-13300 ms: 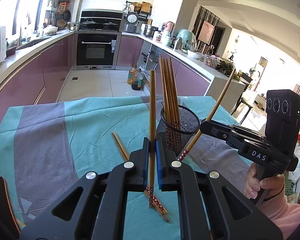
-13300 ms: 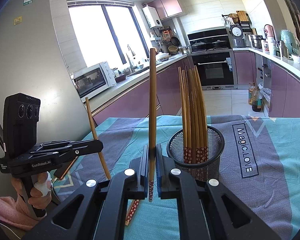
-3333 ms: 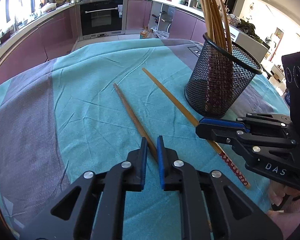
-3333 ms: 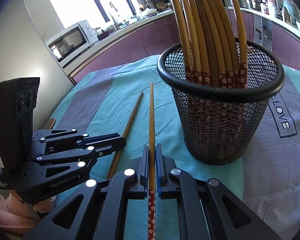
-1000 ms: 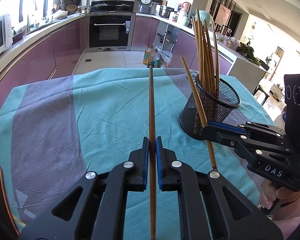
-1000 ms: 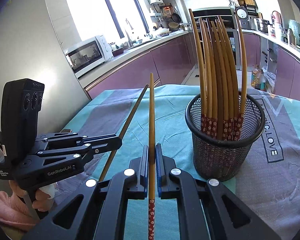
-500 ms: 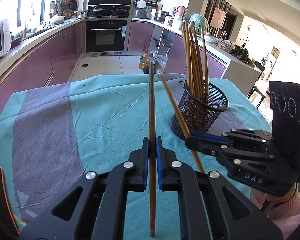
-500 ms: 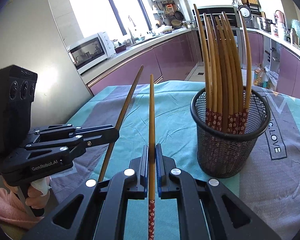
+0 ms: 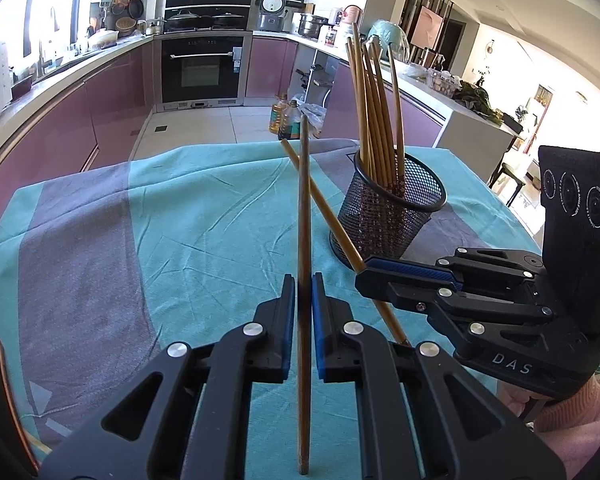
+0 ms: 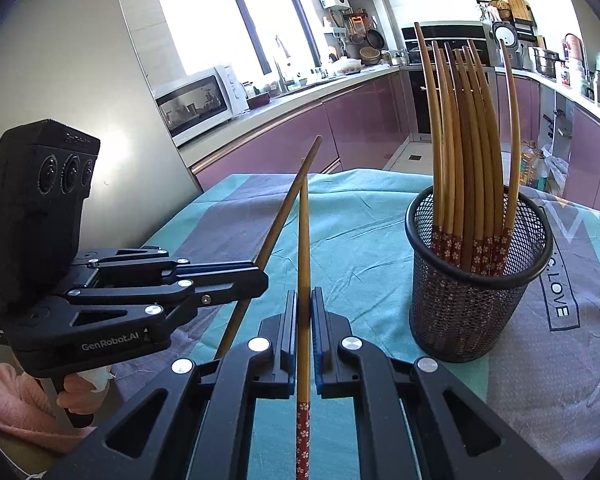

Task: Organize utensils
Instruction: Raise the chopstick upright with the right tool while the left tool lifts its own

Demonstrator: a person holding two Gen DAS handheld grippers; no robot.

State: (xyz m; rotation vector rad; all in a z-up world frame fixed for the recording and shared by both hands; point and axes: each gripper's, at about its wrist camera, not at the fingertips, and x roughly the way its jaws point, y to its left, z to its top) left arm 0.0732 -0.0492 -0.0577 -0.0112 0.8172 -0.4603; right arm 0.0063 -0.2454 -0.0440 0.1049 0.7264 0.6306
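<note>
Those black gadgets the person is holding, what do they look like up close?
Both are matte black plastic. The left gripper and right gripper have blue pads on their fingers, silver rivets and cut-out linkage arms. Each carries a boxy head with three round lenses. The left reads GenRobot.AI, the right DAS. The person wears pink fuzzy sleeves.

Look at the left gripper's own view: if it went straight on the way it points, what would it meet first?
Probably the teal tablecloth: the left gripper, shut on a dark chopstick, points down at bare cloth left of the mesh holder. Depth is uncertain.
</note>
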